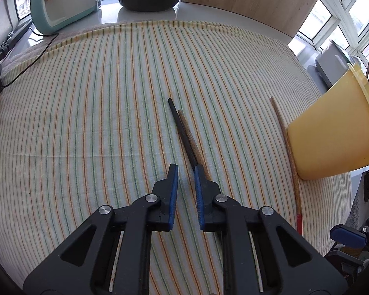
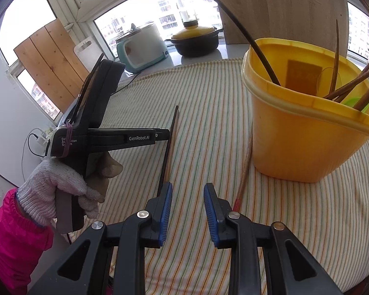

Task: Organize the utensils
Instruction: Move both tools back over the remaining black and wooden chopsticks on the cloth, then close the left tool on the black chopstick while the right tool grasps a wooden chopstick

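Loosely paired, black chopstick (image 1: 182, 132) beside brown chopstick (image 1: 192, 137), left gripper (image 1: 185, 172) and right gripper (image 2: 187, 191) fingers apart, empty.

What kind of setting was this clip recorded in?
Most likely a home kitchen or a balcony corner used as one. A rice cooker and a lidded black pot stand by the windows, wooden boards lean nearby, and a yellow tub holding chopsticks stands on a striped cloth.
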Tool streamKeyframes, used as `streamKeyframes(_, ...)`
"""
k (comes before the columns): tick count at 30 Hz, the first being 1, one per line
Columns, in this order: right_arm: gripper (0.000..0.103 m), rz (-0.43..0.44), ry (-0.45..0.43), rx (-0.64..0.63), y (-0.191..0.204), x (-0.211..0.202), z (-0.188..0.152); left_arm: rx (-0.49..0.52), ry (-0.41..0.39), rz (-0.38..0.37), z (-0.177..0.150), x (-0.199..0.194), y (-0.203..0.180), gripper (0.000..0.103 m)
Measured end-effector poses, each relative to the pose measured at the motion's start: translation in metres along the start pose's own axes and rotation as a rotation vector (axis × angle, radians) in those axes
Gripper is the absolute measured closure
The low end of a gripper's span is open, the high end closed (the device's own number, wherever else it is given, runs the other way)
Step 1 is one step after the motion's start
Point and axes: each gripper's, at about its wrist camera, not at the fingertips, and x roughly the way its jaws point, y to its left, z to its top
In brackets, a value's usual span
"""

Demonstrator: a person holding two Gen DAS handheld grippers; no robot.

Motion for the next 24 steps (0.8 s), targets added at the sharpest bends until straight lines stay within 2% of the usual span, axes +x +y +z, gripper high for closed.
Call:
streamKeyframes(5,0.076,-0.002,0.003,-0.007,0.002,0.001,0.000,-0.024,0.001,-0.033,0.000,-0.003,0.001,0.091)
streamKeyframes(18,0.076,0.001,0.003,0.008,-0.005,-0.003,0.000,0.065,0.028,0.036,0.003,0.008,-0.027,0.091)
streamKeyframes(24,0.076,0.000,0.006,0.005,-0.005,0.000,0.002,0.027,0.022,-0.006,-0.004,0.003,-0.013,0.091)
